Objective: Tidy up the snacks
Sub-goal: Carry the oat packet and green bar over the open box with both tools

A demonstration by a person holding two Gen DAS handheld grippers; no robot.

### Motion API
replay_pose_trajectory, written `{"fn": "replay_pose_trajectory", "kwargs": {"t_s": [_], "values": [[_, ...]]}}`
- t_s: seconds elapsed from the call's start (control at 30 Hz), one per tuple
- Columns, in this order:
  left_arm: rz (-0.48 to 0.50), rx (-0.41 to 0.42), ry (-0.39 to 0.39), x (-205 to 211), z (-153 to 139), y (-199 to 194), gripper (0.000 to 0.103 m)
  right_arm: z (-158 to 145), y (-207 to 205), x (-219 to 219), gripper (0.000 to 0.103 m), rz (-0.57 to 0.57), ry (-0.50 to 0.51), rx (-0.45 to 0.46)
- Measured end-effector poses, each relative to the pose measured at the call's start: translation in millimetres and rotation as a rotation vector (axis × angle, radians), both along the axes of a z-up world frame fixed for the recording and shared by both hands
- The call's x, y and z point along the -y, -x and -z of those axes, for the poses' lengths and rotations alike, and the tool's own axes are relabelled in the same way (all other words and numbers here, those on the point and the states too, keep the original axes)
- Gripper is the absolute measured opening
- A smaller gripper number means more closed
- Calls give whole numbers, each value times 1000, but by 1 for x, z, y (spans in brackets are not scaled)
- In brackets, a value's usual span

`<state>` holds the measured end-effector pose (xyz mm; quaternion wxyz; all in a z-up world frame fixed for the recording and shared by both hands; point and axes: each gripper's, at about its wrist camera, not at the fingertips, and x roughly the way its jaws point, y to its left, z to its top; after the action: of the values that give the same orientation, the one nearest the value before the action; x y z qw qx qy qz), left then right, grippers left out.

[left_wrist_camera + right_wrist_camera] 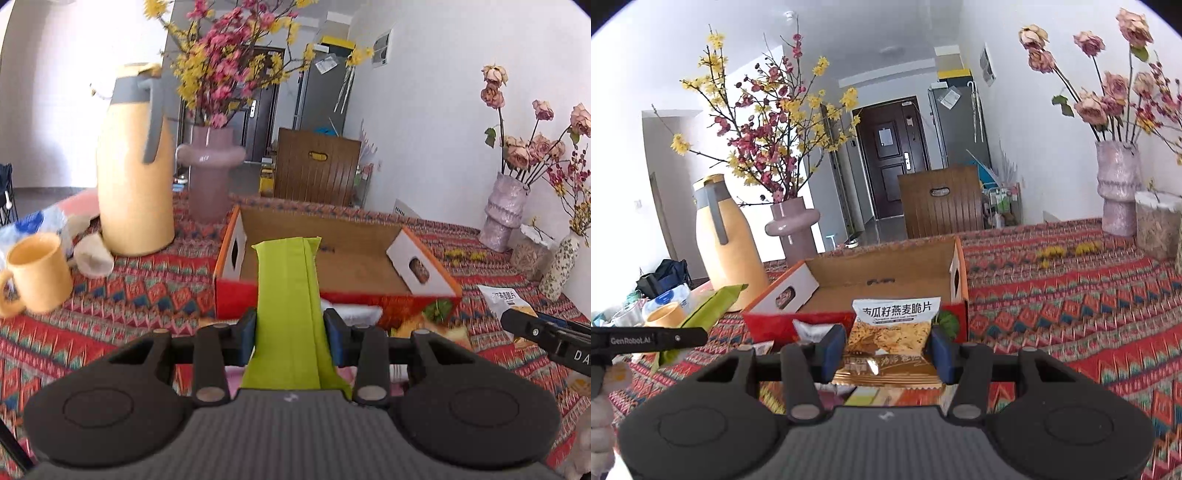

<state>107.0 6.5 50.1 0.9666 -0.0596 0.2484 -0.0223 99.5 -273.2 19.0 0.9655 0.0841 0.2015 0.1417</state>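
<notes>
My left gripper is shut on a lime-green snack packet and holds it upright in front of the open cardboard box. The same packet shows at the left in the right wrist view. My right gripper is shut on a white-and-gold oat crisp packet, held just before the box's red front wall. That packet also shows at the right in the left wrist view. The box floor looks bare. More snack packets lie on the cloth under the grippers.
A yellow thermos jug, a yellow mug and a pink vase of blossoms stand left of the box. Vases of dried roses and a jar stand at the right wall. A patterned red cloth covers the table.
</notes>
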Motion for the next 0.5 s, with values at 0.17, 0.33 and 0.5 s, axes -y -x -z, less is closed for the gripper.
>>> {"fn": "replay_pose_trajectory", "kwargs": {"t_s": [0.17, 0.33, 0.5], "values": [[-6, 33, -5, 2, -15, -32, 39, -11, -31, -6, 49, -10, 33, 20], [-27, 38, -26, 5, -21, -72, 39, -22, -70, -9, 49, -19, 61, 25], [-36, 14, -53, 8, -17, -115, 39, -28, -114, -10, 49, -32, 94, 22]]}}
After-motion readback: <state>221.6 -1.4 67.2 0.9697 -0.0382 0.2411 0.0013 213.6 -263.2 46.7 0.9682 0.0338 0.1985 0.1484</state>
